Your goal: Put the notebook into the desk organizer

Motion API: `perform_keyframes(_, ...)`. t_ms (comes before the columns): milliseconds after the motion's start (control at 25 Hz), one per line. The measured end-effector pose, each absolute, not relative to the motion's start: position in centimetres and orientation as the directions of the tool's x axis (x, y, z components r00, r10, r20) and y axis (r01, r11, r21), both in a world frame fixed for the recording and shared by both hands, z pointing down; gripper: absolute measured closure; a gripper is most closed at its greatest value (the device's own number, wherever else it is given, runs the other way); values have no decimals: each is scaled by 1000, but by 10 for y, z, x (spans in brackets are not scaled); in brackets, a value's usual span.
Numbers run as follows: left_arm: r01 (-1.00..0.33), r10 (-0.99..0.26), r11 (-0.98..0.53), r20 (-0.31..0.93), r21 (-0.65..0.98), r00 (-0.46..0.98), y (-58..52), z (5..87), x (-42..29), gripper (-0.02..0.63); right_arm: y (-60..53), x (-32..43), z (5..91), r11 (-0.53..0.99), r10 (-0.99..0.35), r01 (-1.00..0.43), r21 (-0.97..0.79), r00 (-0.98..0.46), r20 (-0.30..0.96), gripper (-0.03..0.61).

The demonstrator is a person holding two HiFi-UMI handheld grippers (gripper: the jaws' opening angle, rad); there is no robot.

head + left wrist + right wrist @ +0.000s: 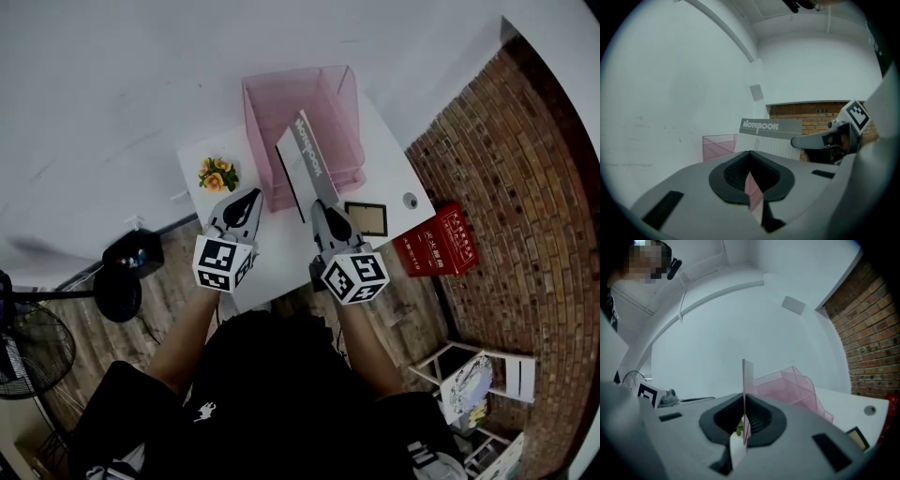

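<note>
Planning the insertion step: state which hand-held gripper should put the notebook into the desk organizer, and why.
Right. The right hand-held gripper is shut on the notebook, held upright at the front of the pink desk organizer. The left hand-held gripper holds nothing.

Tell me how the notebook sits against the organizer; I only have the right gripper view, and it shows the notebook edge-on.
Observer: In the head view the notebook slants over the near side of the pink organizer, pinched at its near end by the right gripper.
Operator: Report the left gripper.
Observer: The left gripper is shut and empty, left of the notebook.
Operator: List what's ahead of it.
Observer: A small bunch of flowers on the white table, beside the organizer.
</note>
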State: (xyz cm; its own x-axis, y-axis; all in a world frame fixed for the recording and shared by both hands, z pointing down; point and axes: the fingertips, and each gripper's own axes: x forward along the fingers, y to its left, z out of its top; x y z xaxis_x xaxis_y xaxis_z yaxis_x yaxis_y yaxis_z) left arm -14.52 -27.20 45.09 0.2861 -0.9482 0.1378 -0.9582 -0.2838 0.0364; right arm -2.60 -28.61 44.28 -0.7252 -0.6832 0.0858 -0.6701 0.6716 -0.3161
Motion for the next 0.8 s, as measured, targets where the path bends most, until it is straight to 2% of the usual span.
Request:
perform_keyframes(440,-962,-952,-268,140,52,273,-273,457,-163,611,-294,-53,444,684,-664,-648,-336,-743,84,567)
perform_keyframes(800,-959,-947,-277,152,53,282,-275,462,-156,611,-298,-37,455,630,-691,-655,-418,-718,84,566)
